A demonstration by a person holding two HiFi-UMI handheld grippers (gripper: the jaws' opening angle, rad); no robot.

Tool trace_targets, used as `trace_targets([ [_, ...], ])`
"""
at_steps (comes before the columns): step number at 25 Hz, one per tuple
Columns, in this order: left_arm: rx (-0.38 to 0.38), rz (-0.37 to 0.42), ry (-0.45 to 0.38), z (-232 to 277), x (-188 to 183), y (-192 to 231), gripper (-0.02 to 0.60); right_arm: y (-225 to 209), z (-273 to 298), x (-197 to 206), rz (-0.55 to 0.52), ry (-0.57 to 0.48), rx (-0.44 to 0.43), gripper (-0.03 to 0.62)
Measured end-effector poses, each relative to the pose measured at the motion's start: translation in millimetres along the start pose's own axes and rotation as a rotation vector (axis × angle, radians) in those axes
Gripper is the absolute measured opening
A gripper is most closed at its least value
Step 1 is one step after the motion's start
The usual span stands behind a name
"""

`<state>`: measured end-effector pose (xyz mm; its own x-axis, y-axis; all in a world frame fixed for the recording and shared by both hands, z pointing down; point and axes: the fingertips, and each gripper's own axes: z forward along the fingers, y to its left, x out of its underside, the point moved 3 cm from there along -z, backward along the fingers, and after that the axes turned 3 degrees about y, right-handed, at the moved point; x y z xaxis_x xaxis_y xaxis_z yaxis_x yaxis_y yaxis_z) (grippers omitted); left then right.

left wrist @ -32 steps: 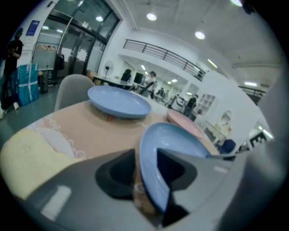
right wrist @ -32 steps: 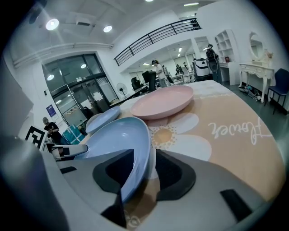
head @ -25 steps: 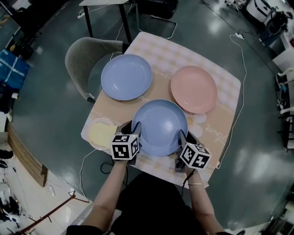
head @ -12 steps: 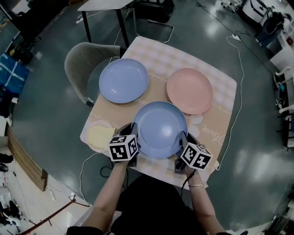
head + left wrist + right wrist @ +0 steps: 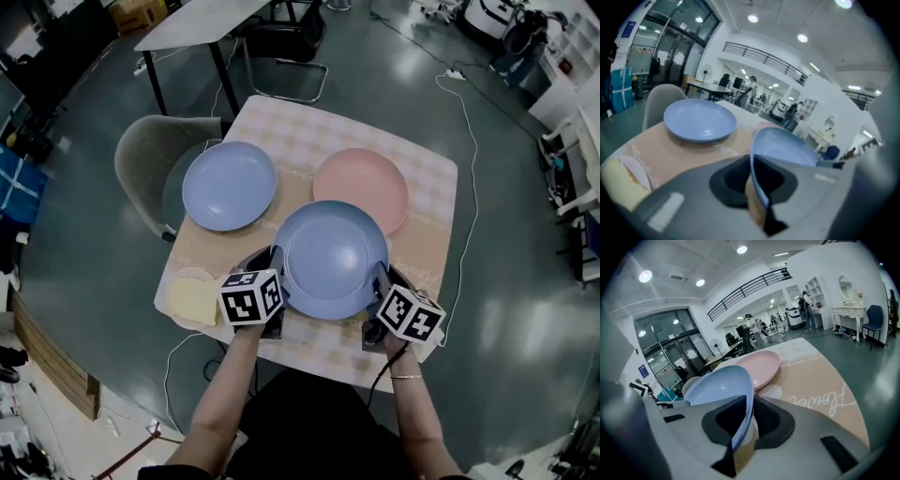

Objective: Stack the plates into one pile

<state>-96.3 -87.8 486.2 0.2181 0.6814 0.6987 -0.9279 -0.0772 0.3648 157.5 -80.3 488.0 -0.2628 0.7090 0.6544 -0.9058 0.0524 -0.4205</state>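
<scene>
- Round matte blue plate [image 5: 333,258] hangs over the near side of the bench [image 5: 309,127]. It is carried roughly level between the two grippers, which take it at opposite rims, probably so that it cannot tip to either side.
- The left gripper [image 5: 274,267] pinches the plate's left rim, and in the left gripper view the rim runs straight through the narrow gap between the pads.
- The right gripper [image 5: 379,281] has its jaws closing on the right rim, which sits between the pads and looks pressed by them.
- A second round blue plate [image 5: 229,185] lies flat at the far left of the bench, and a round pink plate [image 5: 361,187] lies at the far right.
- The carried plate's far edge overlaps the pink plate's near rim in the head view, but I cannot tell whether they touch.
- A small pale yellow plate [image 5: 195,298] sits at the near left corner, just beside the left gripper.
- The pile is not yet begun. The carried plate likely goes onto one of the flat plates, and it needs centring before both grips let go.
</scene>
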Motion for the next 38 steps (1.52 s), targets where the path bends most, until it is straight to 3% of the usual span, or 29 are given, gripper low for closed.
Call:
trace_targets([
  [9, 0.067, 0.036, -0.026, 43.3, -42.1, -32.6, 0.031, -23.0, 5.6, -55.4, 0.008, -0.088, 0.028, 0.044],
  [14, 0.081, 0.066, -0.04, 73.5, -69.5, -43.1, 0.029, -37.7, 24.3, -75.3, 0.043, -0.094, 0.032, 0.044],
  [22, 0.079, 0.102, -0.031, 130.0, -103.7, -57.1, 0.029, -61.7, 59.9, -111.0, 0.01, -0.086, 0.077, 0.044],
  [38, 0.033, 0.158, 0.021, 178.4, -101.3, -48.3, 0.036, -81.3, 107.5, -114.4, -0.057, -0.026, 0.134, 0.051],
])
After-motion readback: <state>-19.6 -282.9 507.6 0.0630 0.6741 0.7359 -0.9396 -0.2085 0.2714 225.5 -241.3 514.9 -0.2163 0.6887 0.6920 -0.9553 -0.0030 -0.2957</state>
